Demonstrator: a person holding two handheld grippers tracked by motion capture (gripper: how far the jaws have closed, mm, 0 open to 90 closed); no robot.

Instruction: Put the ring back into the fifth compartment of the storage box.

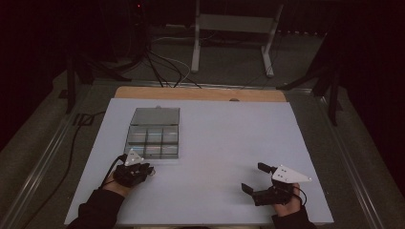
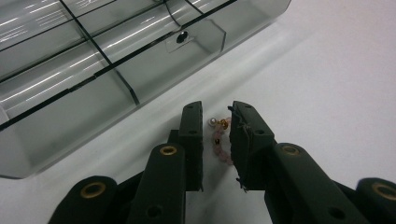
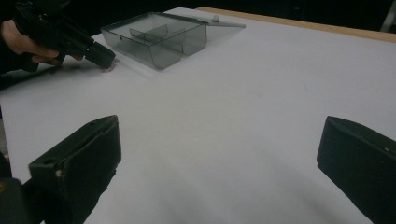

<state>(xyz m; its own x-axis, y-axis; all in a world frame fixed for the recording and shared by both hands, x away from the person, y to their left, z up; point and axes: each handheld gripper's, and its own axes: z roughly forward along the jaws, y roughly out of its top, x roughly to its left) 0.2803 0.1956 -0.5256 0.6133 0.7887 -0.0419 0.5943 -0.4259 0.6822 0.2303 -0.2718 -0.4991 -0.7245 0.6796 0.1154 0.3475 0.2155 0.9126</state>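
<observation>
the left gripper (image 2: 217, 135) has its jaws nearly together around a pink bead bracelet (image 2: 220, 140) on the worktop (image 1: 229, 138), just beside the clear compartment box (image 1: 154, 133); whether the pads press it i cannot tell. the right gripper (image 3: 219, 163) rests with jaws wide apart.

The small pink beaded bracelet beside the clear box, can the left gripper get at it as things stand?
Probably yes. The left gripper already has the small pink beaded bracelet between its narrowed jaws on the white table, beside the clear plastic compartment box, with nothing blocking it.
</observation>
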